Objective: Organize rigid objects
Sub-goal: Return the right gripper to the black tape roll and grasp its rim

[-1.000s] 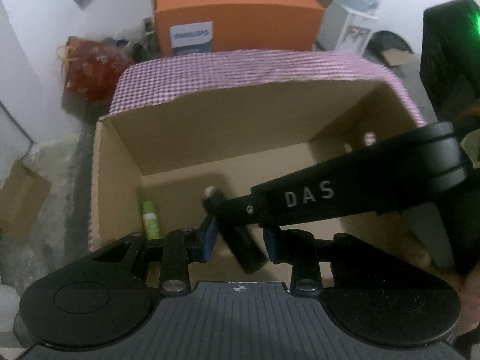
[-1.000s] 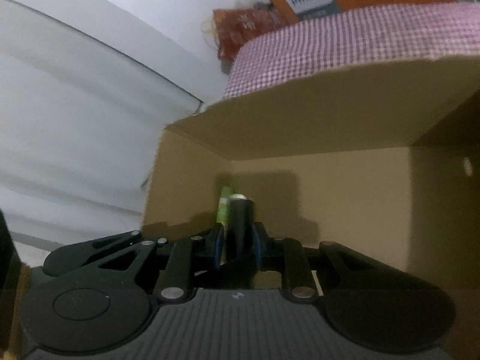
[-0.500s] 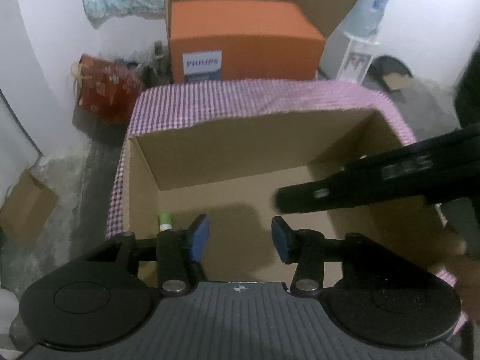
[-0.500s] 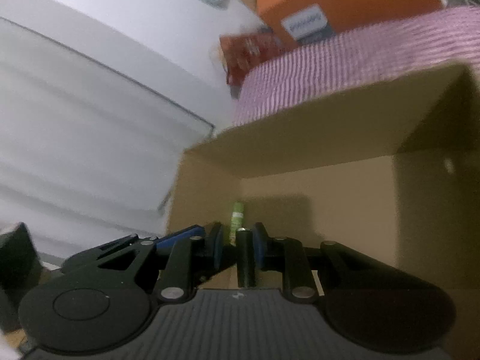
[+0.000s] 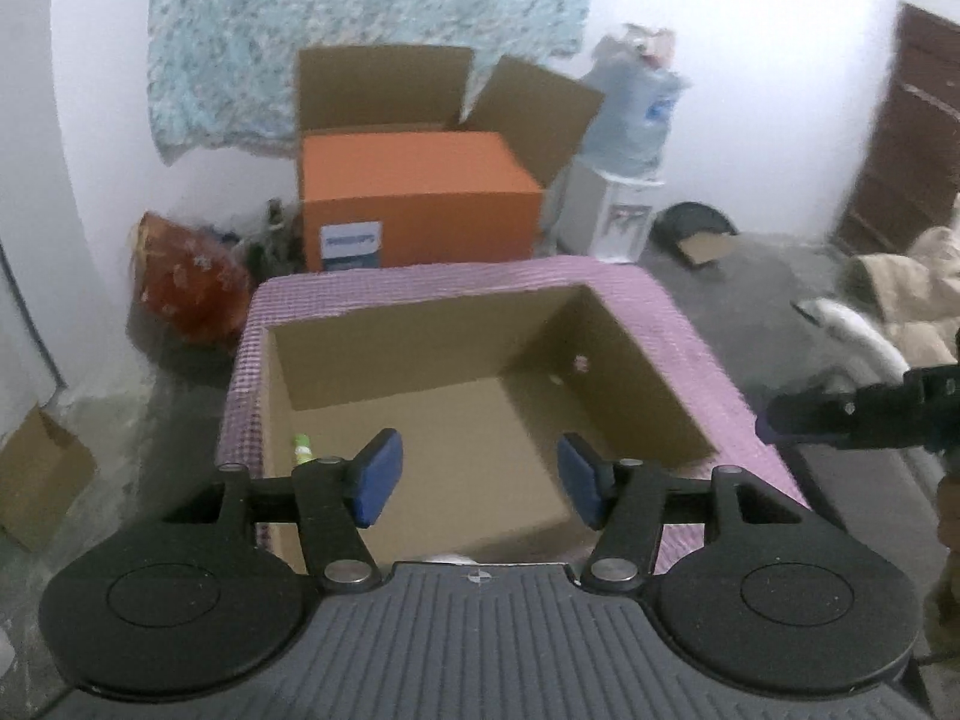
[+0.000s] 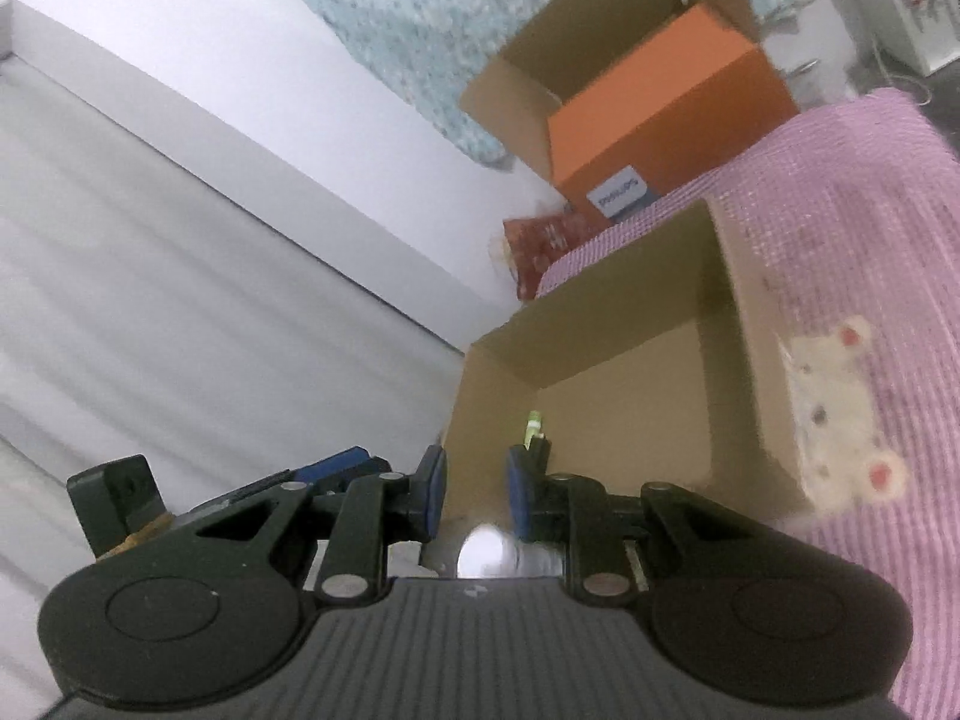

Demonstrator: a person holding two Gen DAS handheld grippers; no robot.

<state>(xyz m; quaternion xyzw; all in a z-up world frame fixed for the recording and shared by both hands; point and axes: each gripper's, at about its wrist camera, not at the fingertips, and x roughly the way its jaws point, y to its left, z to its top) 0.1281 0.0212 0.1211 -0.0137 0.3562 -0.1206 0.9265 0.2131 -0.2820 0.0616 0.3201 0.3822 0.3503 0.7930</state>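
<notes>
The left gripper hangs above the near rim of the open cardboard box, its blue pads spreading wider with nothing between them. The box's top edges are wrapped in pink checked cloth; its floor is mostly bare, with a small green tube lying against the left wall. The right gripper sits near the box's left corner with a narrow gap between its pads and nothing gripped; a pale rounded object shows blurred below them. Bare grey floor lies right of the box, an orange carton behind it
</notes>
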